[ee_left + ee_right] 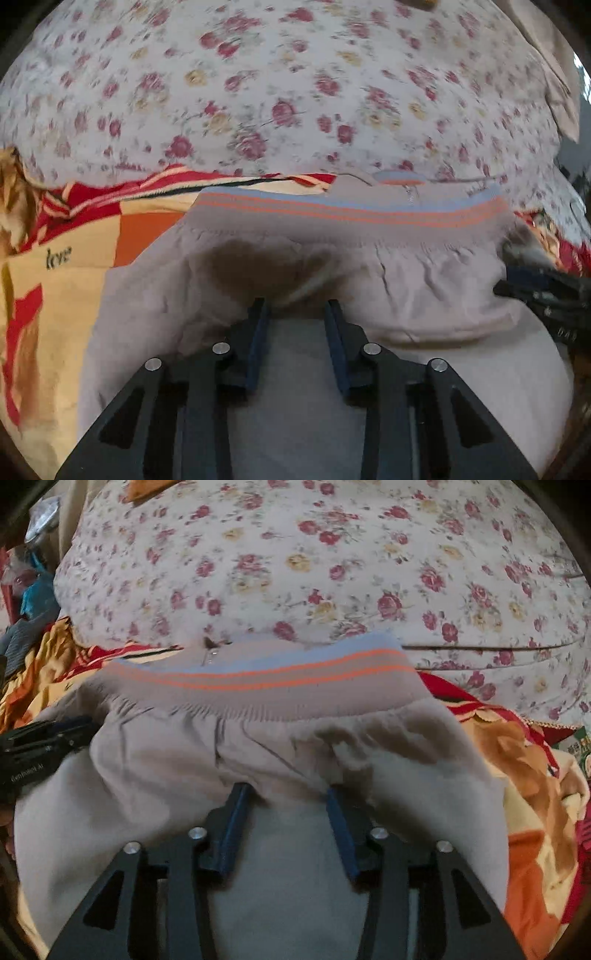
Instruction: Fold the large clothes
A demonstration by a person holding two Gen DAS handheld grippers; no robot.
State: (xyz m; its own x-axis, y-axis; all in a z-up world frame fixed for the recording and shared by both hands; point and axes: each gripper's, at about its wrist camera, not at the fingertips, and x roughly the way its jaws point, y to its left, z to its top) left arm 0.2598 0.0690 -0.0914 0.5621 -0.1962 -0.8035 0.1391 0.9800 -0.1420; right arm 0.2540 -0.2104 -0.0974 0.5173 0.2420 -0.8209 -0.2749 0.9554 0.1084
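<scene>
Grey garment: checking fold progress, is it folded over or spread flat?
Folded over: the grey garment has its striped hem lying atop a rounded doubled edge.

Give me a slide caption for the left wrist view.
Left claw open at a fold of the grey garment, its orange-striped waistband lying toward the floral bedsheet.

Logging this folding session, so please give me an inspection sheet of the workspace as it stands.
Surface: floral sheet with a red and yellow blanket over it.
Job's things: grey garment with an orange-striped hem band, folded over toward the cameras.
Clutter: heap of mixed fabrics at the left edge of the right view.
Grippers: left gripper and right gripper both open, tips at the fold, not pinching cloth.
Cables: nothing seen.
Surroundings: beige cloth at the far right; the rest blurred.
</scene>
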